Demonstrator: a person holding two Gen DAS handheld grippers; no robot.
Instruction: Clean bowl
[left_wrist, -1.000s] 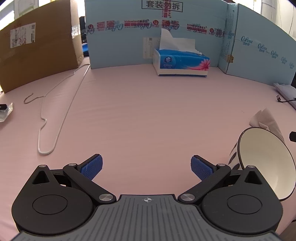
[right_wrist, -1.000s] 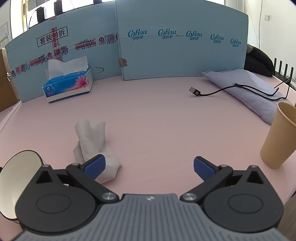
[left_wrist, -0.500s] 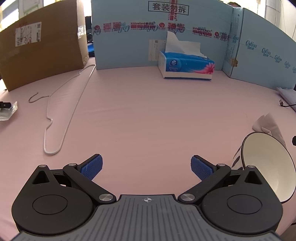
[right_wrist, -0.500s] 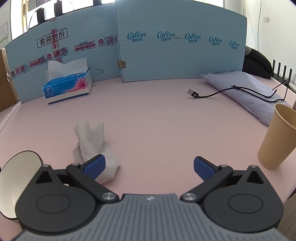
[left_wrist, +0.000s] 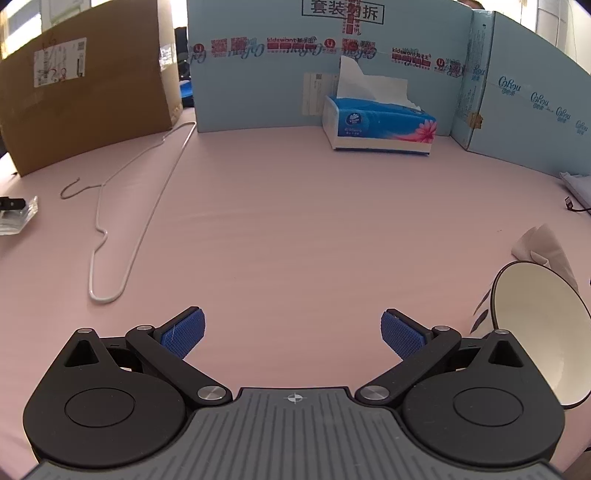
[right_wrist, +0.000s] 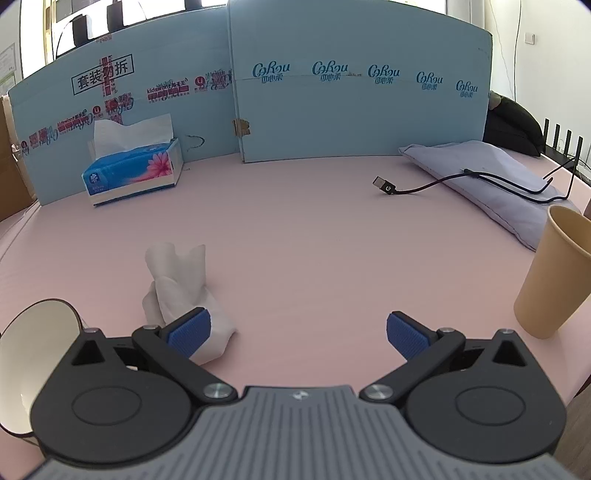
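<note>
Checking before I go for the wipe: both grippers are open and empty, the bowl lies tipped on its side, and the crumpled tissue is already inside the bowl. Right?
Not quite. The crumpled tissue lies on the pink table beside the bowl, not inside it; the right wrist view shows this. The left gripper and right gripper are open and empty, and the bowl is tipped.

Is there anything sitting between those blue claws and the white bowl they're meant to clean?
Nothing visible blocks either one. The bowl lies just to the right of the open left gripper and to the left of the open right gripper. The crumpled tissue lies beside the bowl, not in the way.
</note>
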